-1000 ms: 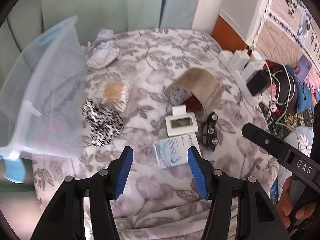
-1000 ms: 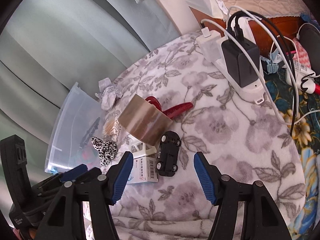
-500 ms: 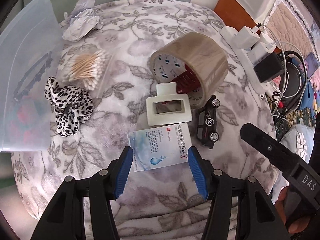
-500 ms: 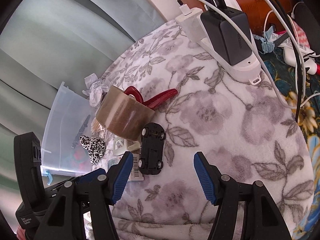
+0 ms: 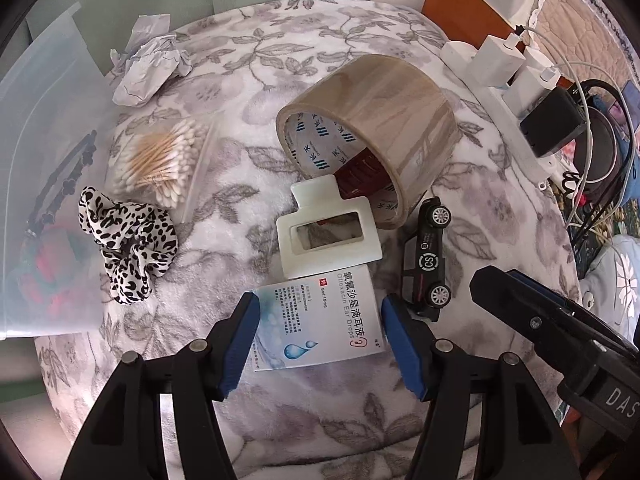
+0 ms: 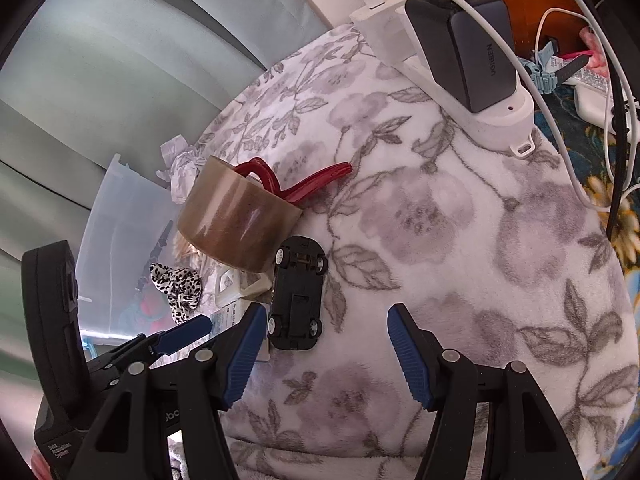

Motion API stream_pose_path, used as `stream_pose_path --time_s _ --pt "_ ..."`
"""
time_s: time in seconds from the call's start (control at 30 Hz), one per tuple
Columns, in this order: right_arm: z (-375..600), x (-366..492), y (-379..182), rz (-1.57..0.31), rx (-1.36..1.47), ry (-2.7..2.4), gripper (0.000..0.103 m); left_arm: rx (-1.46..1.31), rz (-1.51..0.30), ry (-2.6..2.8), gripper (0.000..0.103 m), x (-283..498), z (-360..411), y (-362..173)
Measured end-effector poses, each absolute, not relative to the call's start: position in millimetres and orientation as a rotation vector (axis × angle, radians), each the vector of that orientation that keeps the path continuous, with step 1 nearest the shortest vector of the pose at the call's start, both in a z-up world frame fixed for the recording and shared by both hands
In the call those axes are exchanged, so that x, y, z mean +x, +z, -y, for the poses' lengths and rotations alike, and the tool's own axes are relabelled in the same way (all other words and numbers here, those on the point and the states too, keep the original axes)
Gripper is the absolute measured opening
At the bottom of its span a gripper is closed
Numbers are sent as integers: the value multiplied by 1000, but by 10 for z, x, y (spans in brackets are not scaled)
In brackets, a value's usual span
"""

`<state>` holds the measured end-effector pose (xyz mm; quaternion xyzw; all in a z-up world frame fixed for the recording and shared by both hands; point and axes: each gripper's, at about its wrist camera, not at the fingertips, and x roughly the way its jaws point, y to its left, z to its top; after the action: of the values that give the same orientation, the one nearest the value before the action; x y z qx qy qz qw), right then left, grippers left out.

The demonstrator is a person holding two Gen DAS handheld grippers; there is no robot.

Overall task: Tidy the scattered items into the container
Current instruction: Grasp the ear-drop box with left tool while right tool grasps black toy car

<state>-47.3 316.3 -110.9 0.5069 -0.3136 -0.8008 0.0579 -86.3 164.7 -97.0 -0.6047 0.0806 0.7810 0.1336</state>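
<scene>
While jaws of left tool [image 5: 318, 334] widen, ear-drops box [image 5: 320, 320] sits flat directly between the blue pads [image 5: 242, 336], pads not pressing on it: released, nothing held. Box lies on the floral blanket [image 5: 240, 184], long axis running across the jaw gap, so short ends face the pads; span looks just wide enough to straddle it. Left tool pitched steeply downward over the box, clearly the nearer one.

Right tool [image 6: 324, 350] spread, nothing gripped; black toy car [image 6: 298, 300] lies just ahead, nearer its left pad, long axis along the fingers, underside up. Pointed down at a shallower slant.

Just beyond the box: white plastic clip [image 5: 326, 232], overlapping its far edge or only touching it, cannot tell which. Tape roll [image 5: 368, 128] tipped on its side behind that. Leopard scrunchie [image 5: 128, 240] and bag of cotton swabs [image 5: 160, 162] off to the left, near the translucent container [image 5: 44, 160] at the blanket's left margin.

Judgement: next step likely lower and clench on box, then carry left to container.
</scene>
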Motion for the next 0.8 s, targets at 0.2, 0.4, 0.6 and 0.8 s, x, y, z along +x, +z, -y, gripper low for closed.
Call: stream_pose_path --time_s 0.2,0.4,0.6,0.8 --pt "-3118 -511 -1101 930 1545 -2416 67 -1780 -203 2263 71 -843 -1593 -1003" --pt "-3049 -532 -1078 900 1559 -2401 67 -1768 -169 2270 72 -807 -1547 -1019" --pt "-2911 -593 -1087 849 1568 -2381 67 -1871 -169 2276 73 -823 -1423 -1158" --pt "-2743 -736 -1123 771 1590 -2385 66 -1914 -70 2307 73 -894 -1282 -1215"
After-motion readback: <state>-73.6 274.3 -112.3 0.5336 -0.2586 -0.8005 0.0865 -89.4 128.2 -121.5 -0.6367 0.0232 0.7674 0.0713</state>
